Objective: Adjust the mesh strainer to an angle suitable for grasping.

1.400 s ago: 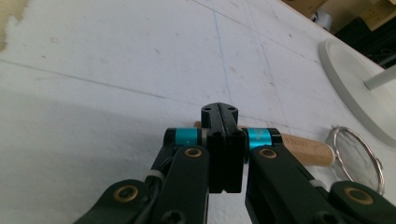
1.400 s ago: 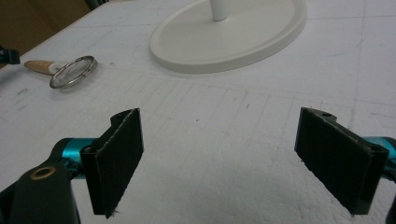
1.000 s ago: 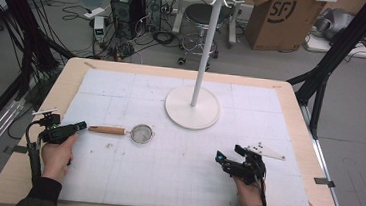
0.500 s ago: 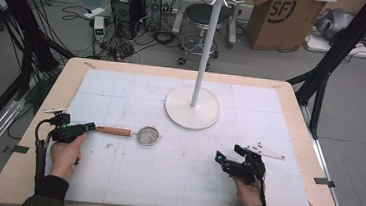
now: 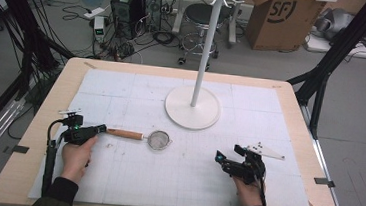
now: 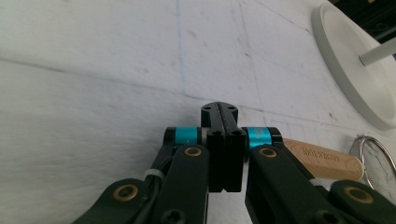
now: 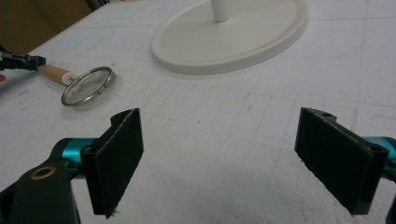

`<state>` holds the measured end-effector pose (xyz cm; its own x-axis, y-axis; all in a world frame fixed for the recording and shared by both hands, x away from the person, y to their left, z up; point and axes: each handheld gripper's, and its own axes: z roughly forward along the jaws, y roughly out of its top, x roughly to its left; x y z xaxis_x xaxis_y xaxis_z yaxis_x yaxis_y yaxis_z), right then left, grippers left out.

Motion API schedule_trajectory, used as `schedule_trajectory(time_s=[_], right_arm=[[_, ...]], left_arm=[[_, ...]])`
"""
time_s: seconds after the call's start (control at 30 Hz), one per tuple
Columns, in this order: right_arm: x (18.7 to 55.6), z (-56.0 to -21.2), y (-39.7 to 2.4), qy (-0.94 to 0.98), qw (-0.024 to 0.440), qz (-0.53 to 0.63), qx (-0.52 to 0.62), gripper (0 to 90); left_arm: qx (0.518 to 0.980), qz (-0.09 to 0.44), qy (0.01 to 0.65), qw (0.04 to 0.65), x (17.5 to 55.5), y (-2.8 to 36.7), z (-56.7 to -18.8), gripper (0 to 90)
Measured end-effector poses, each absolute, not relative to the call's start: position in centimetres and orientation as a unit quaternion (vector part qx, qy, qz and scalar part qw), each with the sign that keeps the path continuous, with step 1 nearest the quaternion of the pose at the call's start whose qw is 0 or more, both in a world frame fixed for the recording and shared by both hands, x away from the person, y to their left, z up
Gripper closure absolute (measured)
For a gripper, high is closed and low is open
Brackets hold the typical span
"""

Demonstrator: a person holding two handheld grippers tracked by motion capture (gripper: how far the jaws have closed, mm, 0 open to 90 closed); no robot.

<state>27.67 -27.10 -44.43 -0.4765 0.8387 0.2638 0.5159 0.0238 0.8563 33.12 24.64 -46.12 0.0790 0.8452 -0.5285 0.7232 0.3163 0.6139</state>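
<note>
— The left gripper [image 5: 99,129] slid right, and the strainer [image 5: 159,140] went with it.
— Its jaws are shut beside the handle. The right gripper [image 5: 220,158] gapes wide, holding nothing.

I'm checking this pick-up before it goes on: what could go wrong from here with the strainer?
1. The left gripper has its fingers shut, and the wooden handle of the strainer lies beside them, not between them. A nudge would likely slide or spin the strainer instead of gripping it.
2. The stand base sits just beyond the strainer. A push that way could run the strainer into it.
</note>
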Motion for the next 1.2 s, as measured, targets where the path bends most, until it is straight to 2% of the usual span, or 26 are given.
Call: schedule_trajectory(time_s=[1.2], right_arm=[[27.6,-44.4,-27.2,0.694,0.159,0.507,0.487,14.8]], left_arm=[[0.616,0.036,0.639,0.459,32.8,16.6,-46.2,90.0]])
